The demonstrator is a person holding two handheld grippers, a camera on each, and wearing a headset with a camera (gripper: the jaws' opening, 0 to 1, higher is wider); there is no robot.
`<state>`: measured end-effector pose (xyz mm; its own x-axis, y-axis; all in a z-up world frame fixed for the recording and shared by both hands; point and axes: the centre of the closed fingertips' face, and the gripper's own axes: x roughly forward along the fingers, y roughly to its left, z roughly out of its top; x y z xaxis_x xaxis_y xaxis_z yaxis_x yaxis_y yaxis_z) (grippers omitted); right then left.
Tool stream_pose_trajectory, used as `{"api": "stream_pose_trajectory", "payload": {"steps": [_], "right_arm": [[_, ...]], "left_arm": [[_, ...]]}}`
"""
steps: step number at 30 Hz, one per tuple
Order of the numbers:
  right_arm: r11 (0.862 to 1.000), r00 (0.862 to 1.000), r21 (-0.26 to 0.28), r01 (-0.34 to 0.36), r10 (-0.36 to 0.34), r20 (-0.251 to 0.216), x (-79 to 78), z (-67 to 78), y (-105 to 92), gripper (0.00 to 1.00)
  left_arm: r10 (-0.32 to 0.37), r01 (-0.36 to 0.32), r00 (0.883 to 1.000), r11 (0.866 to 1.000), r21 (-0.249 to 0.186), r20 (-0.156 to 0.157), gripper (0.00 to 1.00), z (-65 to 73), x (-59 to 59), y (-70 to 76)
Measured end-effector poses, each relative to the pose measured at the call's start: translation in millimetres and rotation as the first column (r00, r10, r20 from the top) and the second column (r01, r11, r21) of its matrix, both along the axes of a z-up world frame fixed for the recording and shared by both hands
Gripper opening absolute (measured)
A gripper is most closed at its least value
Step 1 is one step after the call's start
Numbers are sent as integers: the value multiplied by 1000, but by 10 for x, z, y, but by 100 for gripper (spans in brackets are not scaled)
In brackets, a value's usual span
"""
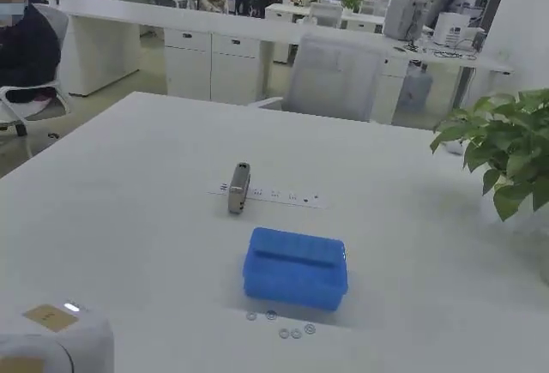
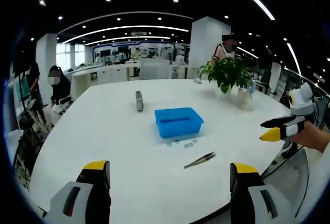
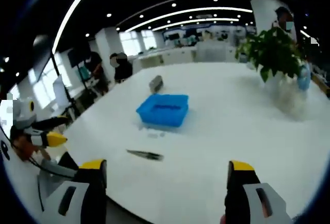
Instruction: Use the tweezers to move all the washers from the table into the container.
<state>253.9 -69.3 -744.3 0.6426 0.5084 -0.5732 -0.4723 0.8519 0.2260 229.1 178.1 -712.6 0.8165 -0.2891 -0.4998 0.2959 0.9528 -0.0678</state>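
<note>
Jaws of left gripper (image 2: 169, 167) spread wide, empty. On white table (image 2: 103, 147), slim metal tweezers (image 2: 200, 159) lie near small metal washers (image 2: 180, 143) just beside blue plastic container (image 2: 178, 121).

The left claw (image 2: 169, 170) is wide open. Its two yellow-tipped jaws rise at 7 and 5 o'clock of the left gripper view, far apart and empty. The right claw (image 3: 167, 167) is spread just as wide, with its jaws at 7 and 5 o'clock of the right gripper view, also empty. In the left gripper view the right claw comes in at 3 o'clock, its black, yellow-tipped jaws pointing toward 9 o'clock, and the right hand (image 2: 315, 139) grips it from behind. In the right gripper view the left claw shows at 8 o'clock, tips toward 3 o'clock, with the left hand (image 3: 19, 148) clasped around it.
</note>
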Motion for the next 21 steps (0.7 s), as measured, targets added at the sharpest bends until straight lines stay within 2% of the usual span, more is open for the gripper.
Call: {"api": "stream_pose_trajectory", "payload": {"steps": [5, 21], "right_arm": [[1000, 1000, -14, -4, 4, 1, -9, -20, -3, 96], [1000, 1000, -15, -21, 21, -1, 5, -17, 52, 96]], "left_arm": [[-8, 8, 1000, 1000, 3, -11, 99, -12, 17, -5], [-2, 2, 1000, 1000, 13, 2, 99, 37, 53, 39]]}}
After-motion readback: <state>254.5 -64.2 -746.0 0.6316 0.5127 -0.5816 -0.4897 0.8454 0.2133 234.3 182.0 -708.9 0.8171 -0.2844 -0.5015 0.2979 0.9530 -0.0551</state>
